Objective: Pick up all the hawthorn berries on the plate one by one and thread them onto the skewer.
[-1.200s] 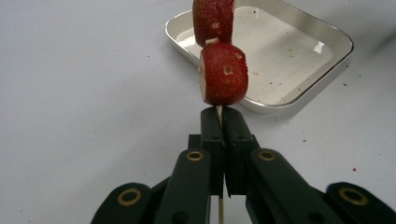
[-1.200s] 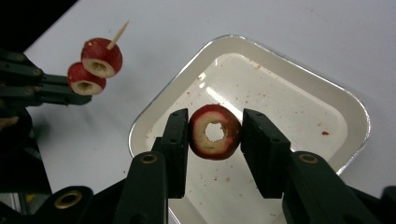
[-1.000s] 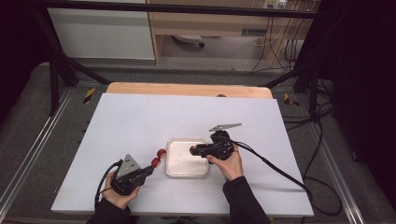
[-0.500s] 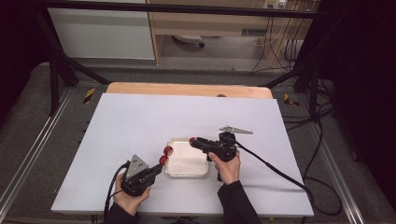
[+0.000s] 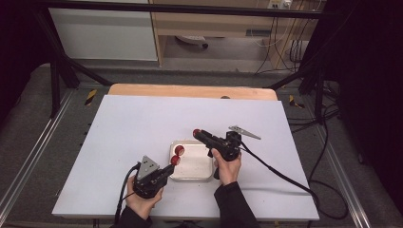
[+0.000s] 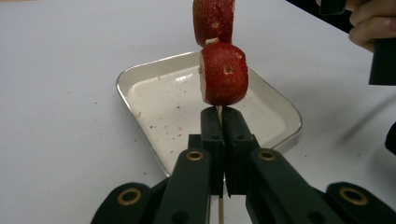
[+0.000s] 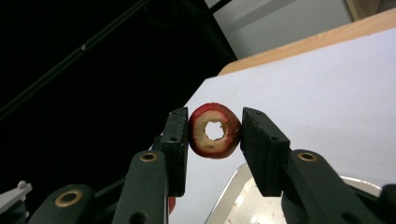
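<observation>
Above the tray [image 5: 190, 171], centre frame, left gripper [image 6: 219, 123] is clamped on a thin skewer [image 6: 219, 111] carrying two red fruits [image 6: 223, 72]. Right gripper [image 7: 214, 133] pinches a cored fruit ring [image 7: 215, 130] by its skin. Ring looks light, soft, easily crushed; hold the rim gently. Right gripper view shows the core hole; high view shows spacing.

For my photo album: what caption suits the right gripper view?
Black fingers pinch a cored red fruit ring above the white table.
</observation>
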